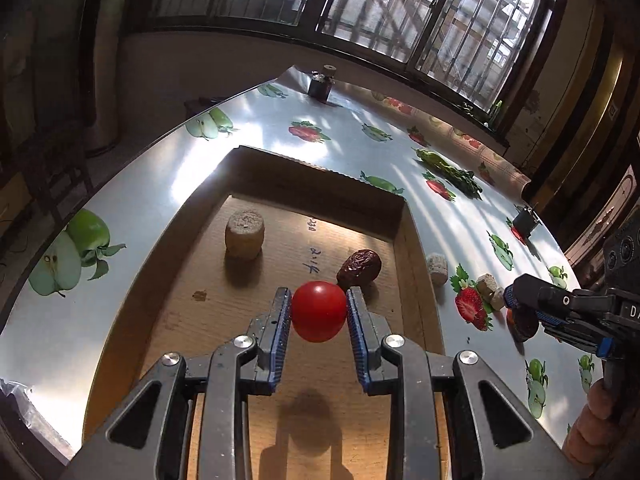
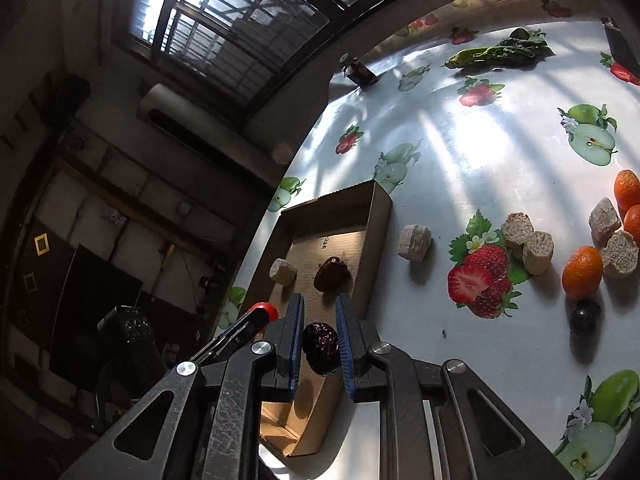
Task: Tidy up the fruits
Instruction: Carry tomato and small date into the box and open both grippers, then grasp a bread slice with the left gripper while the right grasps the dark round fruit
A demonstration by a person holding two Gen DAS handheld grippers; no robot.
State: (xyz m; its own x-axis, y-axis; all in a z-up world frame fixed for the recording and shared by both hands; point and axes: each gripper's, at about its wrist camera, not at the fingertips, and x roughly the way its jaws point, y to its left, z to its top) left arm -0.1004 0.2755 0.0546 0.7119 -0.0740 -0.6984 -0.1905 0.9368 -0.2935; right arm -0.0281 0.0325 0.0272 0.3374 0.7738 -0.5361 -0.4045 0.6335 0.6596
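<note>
My left gripper [image 1: 319, 296] is shut on a red cherry tomato [image 1: 319, 311], held above the floor of a shallow cardboard tray [image 1: 412, 248]. In the tray lie a wrinkled dark date [image 1: 359, 266] and a beige cylindrical chunk [image 1: 245, 234]. My right gripper [image 2: 320, 300] is shut on a second dark date [image 2: 320, 348], over the tray's [image 2: 378, 236] near right wall. In the right wrist view the left gripper [image 2: 260, 316] with the tomato [image 2: 267, 311] shows at the left. In the left wrist view the right gripper [image 1: 516, 312] shows at the right.
On the fruit-print tablecloth [image 2: 460, 152] right of the tray lie several beige chunks [image 2: 415, 242], tangerines [image 2: 582, 270] and a dark grape [image 2: 585, 316]. A green vegetable [image 2: 500, 54] lies farther back. Dark clips [image 1: 320, 82] hold the cloth's edges. The window is behind.
</note>
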